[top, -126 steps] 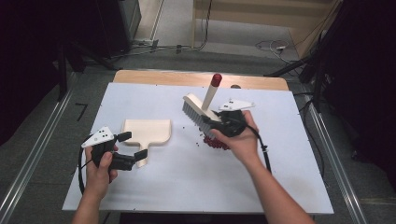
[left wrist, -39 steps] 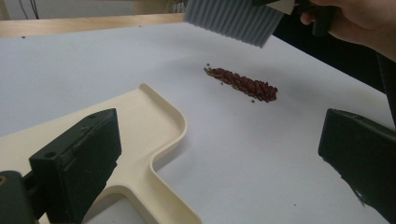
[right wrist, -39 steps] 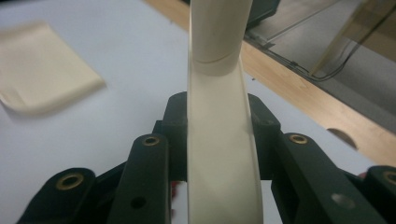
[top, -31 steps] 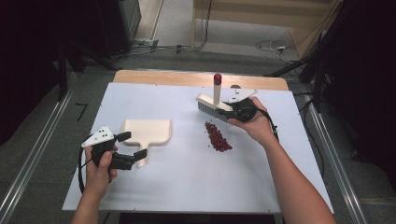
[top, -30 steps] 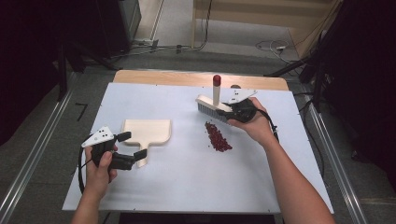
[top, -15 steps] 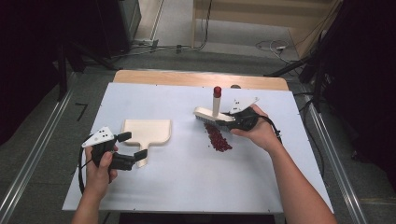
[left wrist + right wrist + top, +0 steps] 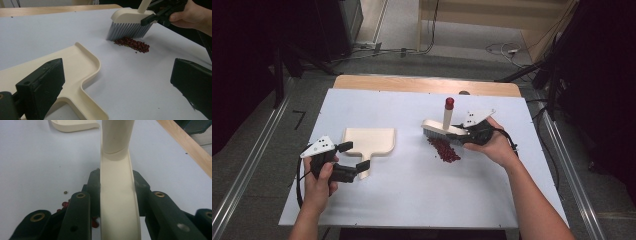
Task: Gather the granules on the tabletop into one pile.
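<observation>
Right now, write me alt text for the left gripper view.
A cream brush with grey bristles, held by the right gripper, stands against a small pile of red beans on a white table. In front, the left gripper's open black jaws frame a cream dustpan lying flat on the table.

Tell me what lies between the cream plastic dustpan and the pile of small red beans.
Nothing: bare white tabletop separates the cream plastic dustpan from the red beans, seen in the high view.

Both grippers are black, with brass-ringed screw holes behind blocky jaws, grey three-cornered plates and trailing black cables; forearms bare.
</observation>
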